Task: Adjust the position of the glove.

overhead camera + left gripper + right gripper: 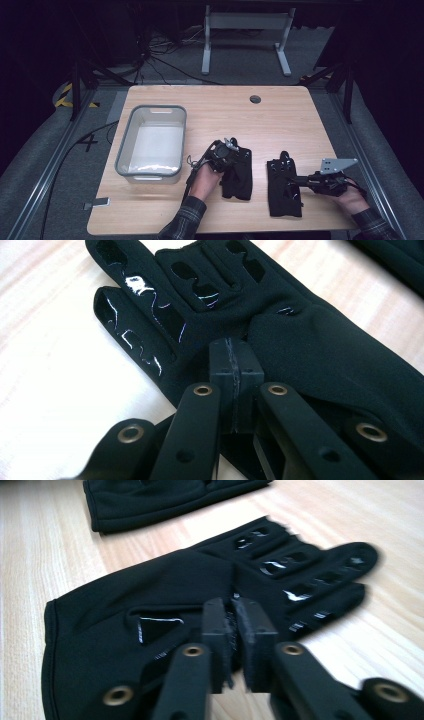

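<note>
Where grey carpet surrounds it, the light wood table (280, 120) holds a grey bin (151, 141). Left gripper (234, 365) closed over left glove (320, 345); right gripper (239, 630) nearly closed over right glove (150, 590). No legible writing.

Two black gloves (237, 174) (283, 189), one grey bin (151, 142), two hand-held grippers (231, 145) (292, 179), one table (280, 117).

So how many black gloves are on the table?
2. One glove lies near the middle, under the left gripper. The other glove lies to its right, under the right gripper. Nothing suggests a hidden third.
</note>
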